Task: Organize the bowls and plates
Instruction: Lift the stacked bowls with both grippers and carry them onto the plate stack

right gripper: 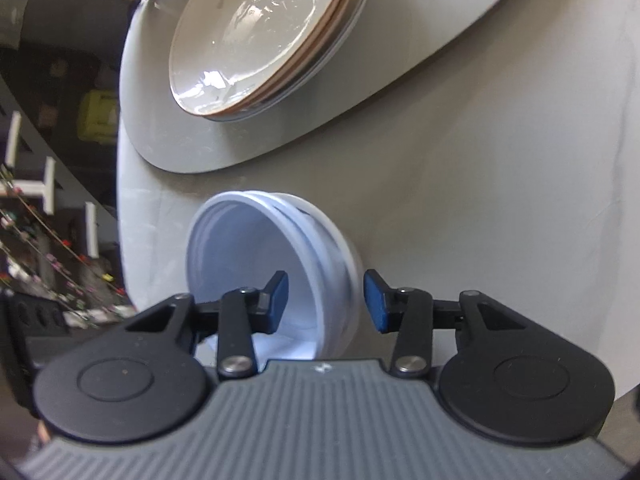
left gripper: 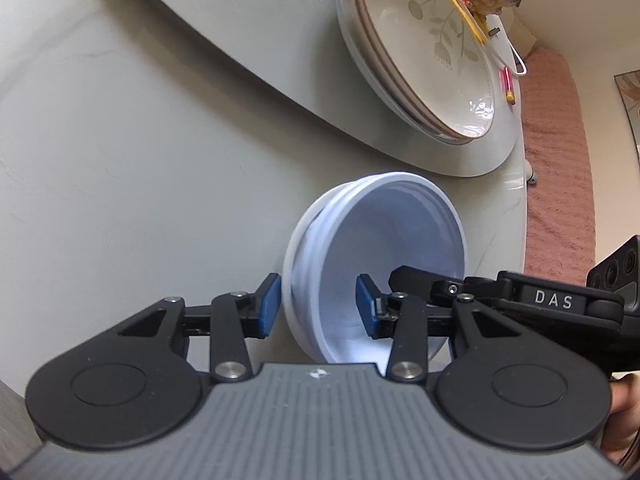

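Left wrist view: the left gripper (left gripper: 316, 306) straddles the near wall of the stacked white bowls (left gripper: 400, 240) on the table (left gripper: 120, 140) — jaws part-open, pads not pressing. Right wrist view: the right gripper (right gripper: 326, 302) likewise straddles the opposite wall of the bowls — plates (right gripper: 256, 40) stacked beyond.

- Both views are bright, lit by soft daylight.
- Window glare streaks the glossy turntable (left gripper: 224, 12) and the top plate (right gripper: 248, 40).
- Fisheye distortion bends the bench (left gripper: 120, 160) edge and curves the room at the margins.
- The dark background at the right wrist view's left edge is blurred.
- The white bowls (left gripper: 376, 264) cast only faint shadows.
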### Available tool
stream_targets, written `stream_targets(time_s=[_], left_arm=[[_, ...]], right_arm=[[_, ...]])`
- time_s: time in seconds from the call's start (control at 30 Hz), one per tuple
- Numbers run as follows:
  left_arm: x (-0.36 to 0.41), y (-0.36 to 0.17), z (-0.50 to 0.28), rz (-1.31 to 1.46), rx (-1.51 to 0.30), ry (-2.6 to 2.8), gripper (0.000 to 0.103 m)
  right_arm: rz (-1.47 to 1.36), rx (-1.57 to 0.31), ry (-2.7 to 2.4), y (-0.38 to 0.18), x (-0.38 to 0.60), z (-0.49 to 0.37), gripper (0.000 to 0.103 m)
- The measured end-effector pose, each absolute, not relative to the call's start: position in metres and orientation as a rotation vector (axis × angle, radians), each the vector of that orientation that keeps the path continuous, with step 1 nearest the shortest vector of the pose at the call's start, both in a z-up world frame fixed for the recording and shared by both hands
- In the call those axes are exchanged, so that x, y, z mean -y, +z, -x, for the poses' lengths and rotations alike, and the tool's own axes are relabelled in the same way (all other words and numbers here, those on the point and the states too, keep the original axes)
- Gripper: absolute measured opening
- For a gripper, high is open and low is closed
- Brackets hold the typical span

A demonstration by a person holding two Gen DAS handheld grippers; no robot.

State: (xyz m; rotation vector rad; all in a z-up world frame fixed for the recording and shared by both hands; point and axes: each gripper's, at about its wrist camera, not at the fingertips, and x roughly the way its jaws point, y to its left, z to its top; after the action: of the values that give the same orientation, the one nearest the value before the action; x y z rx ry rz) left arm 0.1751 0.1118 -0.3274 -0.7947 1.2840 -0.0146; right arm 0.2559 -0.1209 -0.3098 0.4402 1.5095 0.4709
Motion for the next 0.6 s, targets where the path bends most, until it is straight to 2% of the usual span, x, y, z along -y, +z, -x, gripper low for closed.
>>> stream_targets(time_s=[0.07, 0.2, 0.3, 0.4, 0.6], left_arm=[[-0.113, -0.332, -0.176, 0.814, -1.29, -0.016, 0.046], [-0.116, -0.338, -0.177, 0.835, -1.298, -0.002, 0.046], [-0.115, -0.338, -0.178, 0.832, -1.303, -0.006, 0.042], [-0.114, -0.336, -0.179, 0.811, -1.309, -0.002, 0.036], [-0.108, -0.329, -0.185, 0.763, -1.305, -0.025, 0.034]], right_arm=[[-0.445, -1.512, 0.468, -0.312, 0.121, -0.256, 0.043], [-0.463, -1.531, 0.435, -0.318, 0.126, -0.257, 0.035], [-0.463, -1.54, 0.434, -0.321, 0.129, -0.256, 0.029], [-0.447, -1.528, 0.437, -0.318, 0.13, -0.255, 0.028], [-0.411, -1.489, 0.459, -0.313, 0.132, -0.252, 0.025]])
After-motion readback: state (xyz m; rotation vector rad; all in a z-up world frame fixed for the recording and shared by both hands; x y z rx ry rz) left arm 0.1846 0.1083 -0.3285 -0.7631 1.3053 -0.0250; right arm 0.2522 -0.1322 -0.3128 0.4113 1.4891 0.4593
